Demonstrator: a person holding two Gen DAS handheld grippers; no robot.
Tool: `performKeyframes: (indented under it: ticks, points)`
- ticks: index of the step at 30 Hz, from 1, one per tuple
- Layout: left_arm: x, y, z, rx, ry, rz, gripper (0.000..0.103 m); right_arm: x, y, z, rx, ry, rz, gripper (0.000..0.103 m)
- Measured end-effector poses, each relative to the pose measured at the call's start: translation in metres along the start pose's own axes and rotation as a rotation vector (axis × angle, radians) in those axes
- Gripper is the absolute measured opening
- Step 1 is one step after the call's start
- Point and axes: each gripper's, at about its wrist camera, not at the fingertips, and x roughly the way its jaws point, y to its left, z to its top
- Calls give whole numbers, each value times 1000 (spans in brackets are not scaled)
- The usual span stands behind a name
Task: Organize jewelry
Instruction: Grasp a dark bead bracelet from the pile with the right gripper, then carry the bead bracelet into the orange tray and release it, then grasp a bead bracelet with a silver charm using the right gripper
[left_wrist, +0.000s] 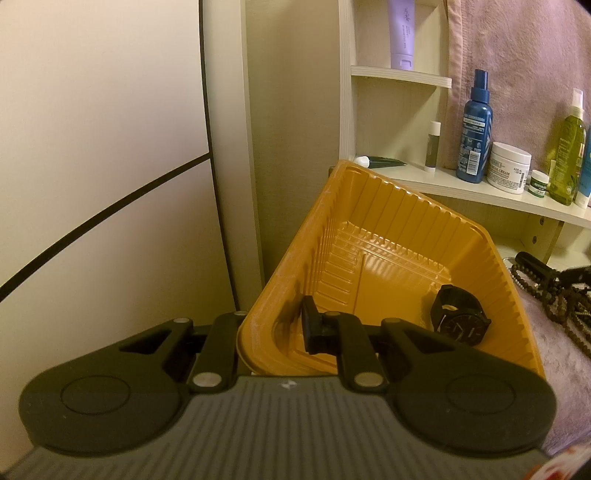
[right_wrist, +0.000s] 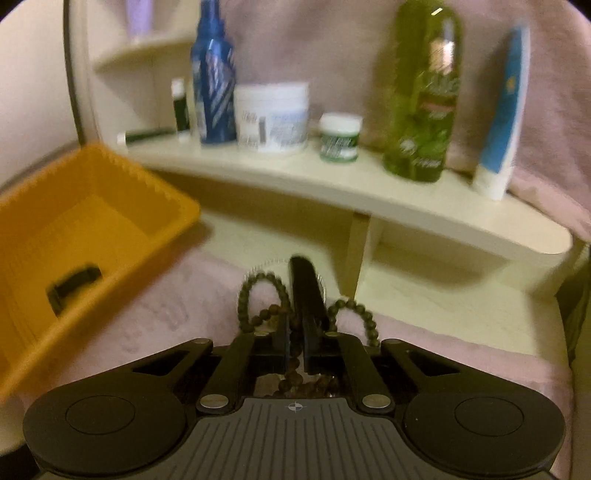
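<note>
My left gripper (left_wrist: 271, 332) grips the near wall of the orange tray (left_wrist: 369, 206): one finger (left_wrist: 314, 328) sits inside, the other is hidden outside the rim, so I judge the jaws shut on that wall, tilting the tray with its open mouth facing up and to the right of the left wrist frame. A black watch (left_wrist: 460, 317) already lies in the tray's lower right corner. My right gripper (right_wrist: 295, 314) has its jaws nearly closed on a string of dark beads (right_wrist: 280, 295), loops spilling out on both sides of the fingers and trailing back under the gripper body; the view is blurred, so I cannot tell how securely the strand is pinched. The relation that matters: from the right jaws the tray lies to the left and slightly ahead, filling the left edge of the right wrist frame, its long axis running from lower left toward the upper centre. The right gripper is the one carrying the load, pointing level toward the shelf (right_wrist: 369, 192) of bottles over the pink cloth (right_wrist: 147, 306) on the desk; I judge it needs to swing left over the tray's rim before letting go.
</note>
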Motion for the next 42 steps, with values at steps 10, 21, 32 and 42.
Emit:
performKeyframes:
  ticks: [10, 21, 32, 42]
  points:
    - [1, 1, -1, -3, 5, -4, 14, -63, 12, 35, 129, -159, 165, 7]
    - [2, 2, 0, -14, 13, -2, 14, -34, 100, 41, 155, -80, 501, 6]
    - [2, 3, 0, -16, 17, -3, 14, 21, 149, 23, 119, 34, 540, 9]
    - [2, 4, 0, -14, 17, -4, 14, -14, 102, 15, 82, -32, 428, 39]
